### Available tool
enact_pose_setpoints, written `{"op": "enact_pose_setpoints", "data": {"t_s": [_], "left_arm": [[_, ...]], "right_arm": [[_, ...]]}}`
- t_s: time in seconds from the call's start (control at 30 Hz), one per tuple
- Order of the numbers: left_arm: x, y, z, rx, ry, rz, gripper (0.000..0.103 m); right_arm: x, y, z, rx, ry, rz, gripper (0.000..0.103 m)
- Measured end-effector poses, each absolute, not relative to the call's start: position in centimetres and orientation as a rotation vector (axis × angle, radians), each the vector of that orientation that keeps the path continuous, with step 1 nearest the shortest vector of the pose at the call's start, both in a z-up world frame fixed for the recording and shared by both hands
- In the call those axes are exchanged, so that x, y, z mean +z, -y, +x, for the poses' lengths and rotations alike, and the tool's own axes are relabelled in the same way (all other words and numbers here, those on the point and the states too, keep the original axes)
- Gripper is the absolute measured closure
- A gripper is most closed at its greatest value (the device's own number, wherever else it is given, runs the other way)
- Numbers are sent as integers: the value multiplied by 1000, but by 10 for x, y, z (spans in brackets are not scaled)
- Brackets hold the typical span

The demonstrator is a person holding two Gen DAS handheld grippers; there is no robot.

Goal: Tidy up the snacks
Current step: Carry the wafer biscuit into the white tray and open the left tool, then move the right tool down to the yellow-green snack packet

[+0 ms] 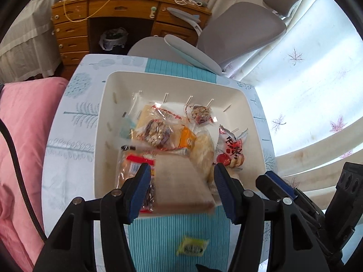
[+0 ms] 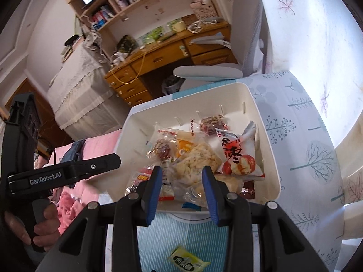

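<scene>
A white bin point(image 1: 254, 122) point(image 2: 267, 165) on the table holds several wrapped snacks, among them a red-and-white packet point(image 1: 231, 151) point(image 2: 238, 156). My left gripper point(image 1: 182, 190) is open above the bin's near edge; a blurred tan packet point(image 1: 181, 181) lies between its fingers, apparently loose and dropping in. My right gripper point(image 2: 182, 195) is open and empty over the bin's near rim, above a clear bag of pale puffs point(image 2: 195, 161). A small yellow-green candy packet point(image 1: 192, 247) point(image 2: 187, 261) lies on the striped mat in front of the bin.
The table has a tree-print cloth point(image 1: 68, 140) and a teal striped mat point(image 1: 179, 233). A grey office chair point(image 1: 240, 34) stands behind it, a wooden desk point(image 1: 118, 6) beyond. Pink bedding point(image 1: 20, 136) lies left. Curtains point(image 2: 317, 34) hang right.
</scene>
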State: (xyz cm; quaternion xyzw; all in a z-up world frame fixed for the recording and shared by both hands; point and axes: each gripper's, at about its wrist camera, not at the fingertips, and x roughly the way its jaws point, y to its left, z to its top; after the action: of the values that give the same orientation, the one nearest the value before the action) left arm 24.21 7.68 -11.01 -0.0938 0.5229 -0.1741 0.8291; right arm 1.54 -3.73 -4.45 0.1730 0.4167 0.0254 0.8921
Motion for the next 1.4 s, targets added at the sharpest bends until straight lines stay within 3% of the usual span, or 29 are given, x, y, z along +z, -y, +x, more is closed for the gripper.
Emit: {"op": "enact_pose_setpoints", "data": {"t_s": [0.13, 0.2, 0.6, 0.73, 0.9, 1.23, 1.33, 1.4], "left_arm": [[-119, -77, 253, -402, -1144, -179, 41], [-122, -80, 255, -408, -1157, -187, 26], [-120, -122, 239, -434, -1139, -254, 4], [-117, -139, 223, -425, -1113, -284, 3], [-115, -153, 196, -380, -1102, -305, 3], [-107, -152, 107, -311, -1070, -337, 3], [-108, -144, 79, -312, -1066, -337, 3], [-111, -140, 66, -303, -1082, -328, 3]], "right_arm": [[-50, 33, 19, 12, -882, 380, 66], [-52, 30, 19, -6, -884, 391, 66], [-53, 0, 9, -35, -902, 451, 66], [-50, -17, 1, -13, -911, 411, 64], [-46, -30, -15, 23, -929, 386, 53], [-47, -21, -88, 66, -982, 378, 49], [-46, -12, -119, 63, -989, 375, 31], [-47, -5, -136, 50, -1003, 367, 28]]}}
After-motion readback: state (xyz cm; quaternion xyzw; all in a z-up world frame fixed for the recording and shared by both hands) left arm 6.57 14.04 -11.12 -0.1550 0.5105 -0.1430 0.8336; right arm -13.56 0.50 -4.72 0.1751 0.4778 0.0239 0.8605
